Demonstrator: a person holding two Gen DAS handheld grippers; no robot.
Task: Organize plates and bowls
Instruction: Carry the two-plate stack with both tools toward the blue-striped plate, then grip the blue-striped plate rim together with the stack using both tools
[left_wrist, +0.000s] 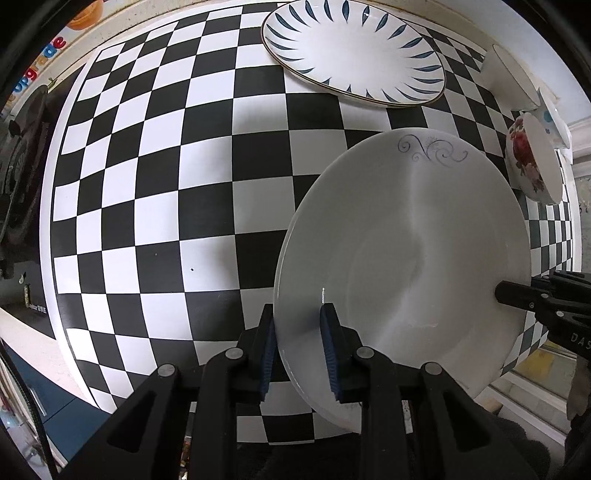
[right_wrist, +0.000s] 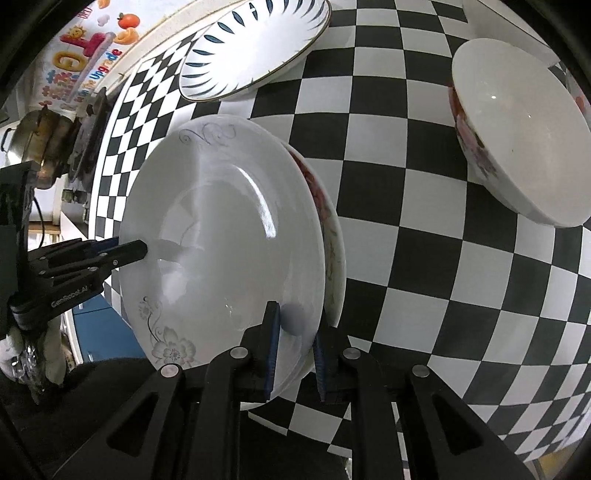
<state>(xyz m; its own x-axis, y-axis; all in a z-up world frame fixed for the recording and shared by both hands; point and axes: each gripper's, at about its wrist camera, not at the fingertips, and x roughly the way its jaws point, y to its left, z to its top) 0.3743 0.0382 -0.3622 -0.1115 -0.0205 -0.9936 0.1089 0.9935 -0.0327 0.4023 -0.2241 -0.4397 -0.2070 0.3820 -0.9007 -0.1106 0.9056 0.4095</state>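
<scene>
While both grippers (left_wrist: 301, 354) (right_wrist: 295, 354) clamped: one white plate (left_wrist: 406, 258).

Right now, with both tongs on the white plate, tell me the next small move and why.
Probably lower the white plate straight down onto the red-flowered plate just behind it, then release. Both the left tongs and right tongs clamp opposite rims, and the plate is tilted above the checkered table, so it seems nearly aligned for stacking.

White plate (left_wrist: 406, 258) gripped at both rims.
Its near edge is clamped by the left gripper (left_wrist: 301, 354); the right gripper (left_wrist: 517, 295) is seen at its right rim, above the checkered table (left_wrist: 166, 184).
</scene>
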